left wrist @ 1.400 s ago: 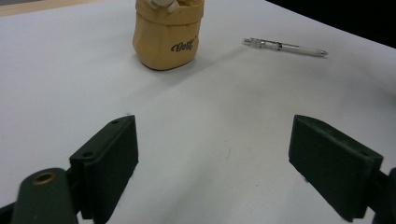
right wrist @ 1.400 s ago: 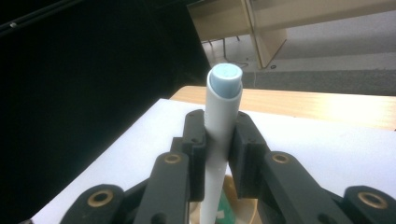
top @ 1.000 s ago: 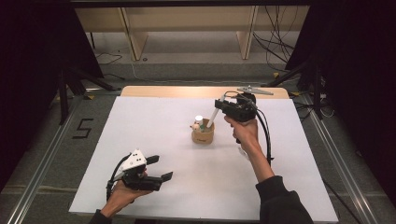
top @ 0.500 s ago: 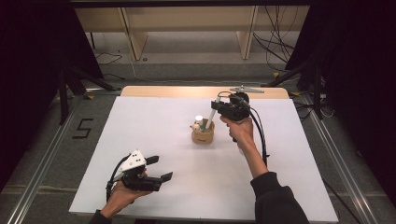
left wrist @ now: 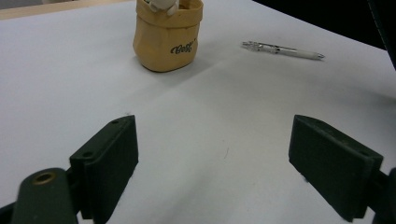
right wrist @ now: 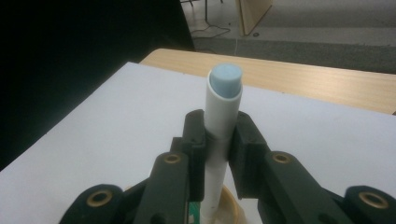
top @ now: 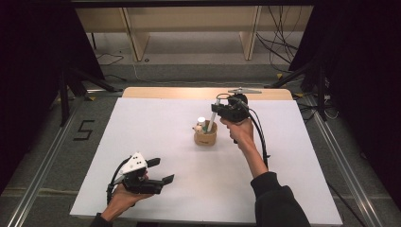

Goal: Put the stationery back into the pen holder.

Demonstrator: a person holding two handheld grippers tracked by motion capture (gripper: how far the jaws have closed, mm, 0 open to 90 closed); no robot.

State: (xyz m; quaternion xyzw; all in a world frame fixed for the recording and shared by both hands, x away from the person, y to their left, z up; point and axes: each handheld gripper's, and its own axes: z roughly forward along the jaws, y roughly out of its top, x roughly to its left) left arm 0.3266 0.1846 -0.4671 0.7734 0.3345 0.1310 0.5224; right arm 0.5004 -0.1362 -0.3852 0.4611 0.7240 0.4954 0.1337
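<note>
Desk (top: 142,123) first, white-topped and wide, with a tan pot (top: 205,137) standing near its middle. Right claw (top: 218,107) is up over that pot, clamped tight on a white tube (top: 213,118) with a pale blue end; the tube slants down, its lower end inside the pot's rim beside another white-capped item (top: 202,121). Left claw (top: 158,171) sits low at the near left of the desk, well apart from the pot, jaws spread wide with nothing between them. Smallest of all, a pen (left wrist: 281,49) lies flat on the desk beside the pot.
</note>
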